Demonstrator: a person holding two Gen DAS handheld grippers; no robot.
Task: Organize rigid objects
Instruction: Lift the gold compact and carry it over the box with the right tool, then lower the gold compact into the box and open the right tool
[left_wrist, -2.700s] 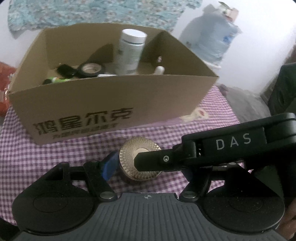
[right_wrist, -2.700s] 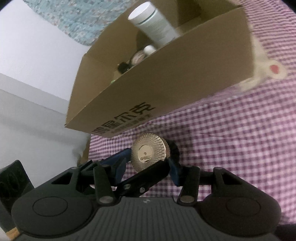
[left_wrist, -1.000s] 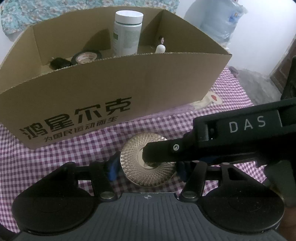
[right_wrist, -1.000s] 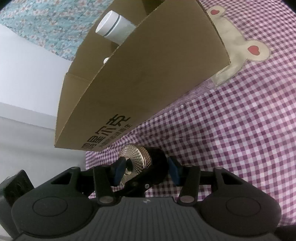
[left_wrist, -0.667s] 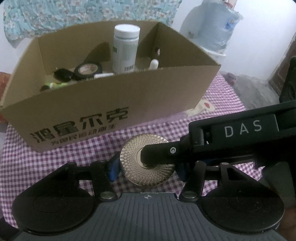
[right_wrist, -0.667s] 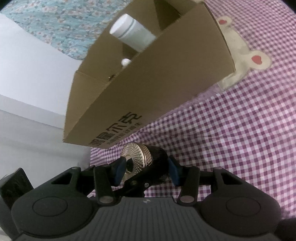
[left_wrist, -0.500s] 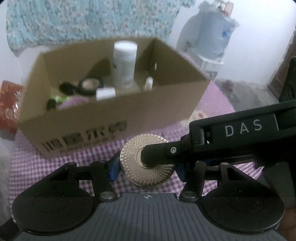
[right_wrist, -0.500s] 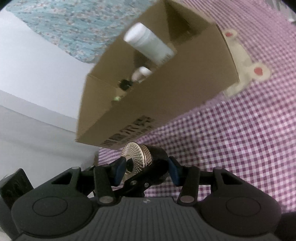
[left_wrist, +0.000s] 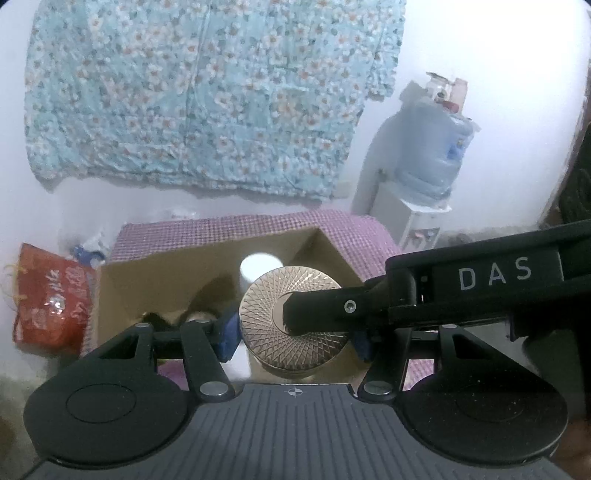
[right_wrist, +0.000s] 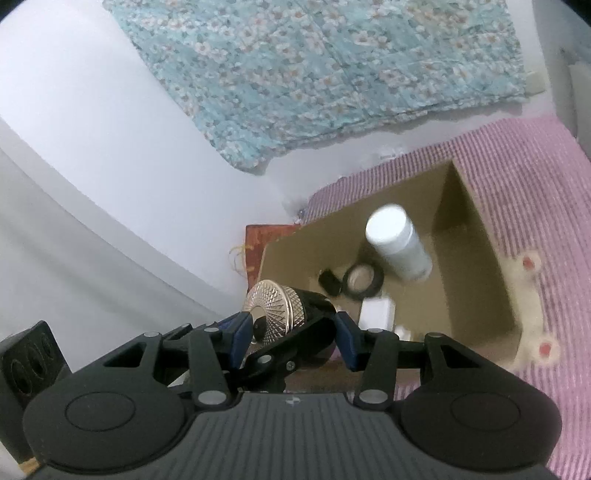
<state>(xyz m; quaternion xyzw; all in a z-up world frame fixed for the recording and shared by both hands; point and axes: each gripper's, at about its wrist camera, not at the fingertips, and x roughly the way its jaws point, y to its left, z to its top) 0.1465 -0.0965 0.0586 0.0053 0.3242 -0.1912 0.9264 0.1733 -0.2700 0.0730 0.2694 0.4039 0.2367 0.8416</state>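
Observation:
A black jar with a gold patterned lid (left_wrist: 269, 314) (right_wrist: 275, 306) is held by both grippers above the open cardboard box (left_wrist: 122, 288) (right_wrist: 476, 236). My left gripper (left_wrist: 293, 338) is shut on the jar's sides. My right gripper (right_wrist: 290, 334) is shut on it too, one finger (left_wrist: 332, 306) across the lid and one under the base. In the box are a white bottle (right_wrist: 399, 243), a black tape roll (right_wrist: 362, 280), a small black item (right_wrist: 328, 282) and a white block (right_wrist: 376, 312).
The box stands on a purple checked cloth (right_wrist: 546, 192). A red bag (left_wrist: 51, 299) lies left of the box. A water dispenser with a blue bottle (left_wrist: 432, 166) stands at the back right. A floral cloth (left_wrist: 207, 92) hangs on the wall.
Both grippers have lifted the jar from the cloth in front of the box to above its open top; the box now looks smaller and lower.

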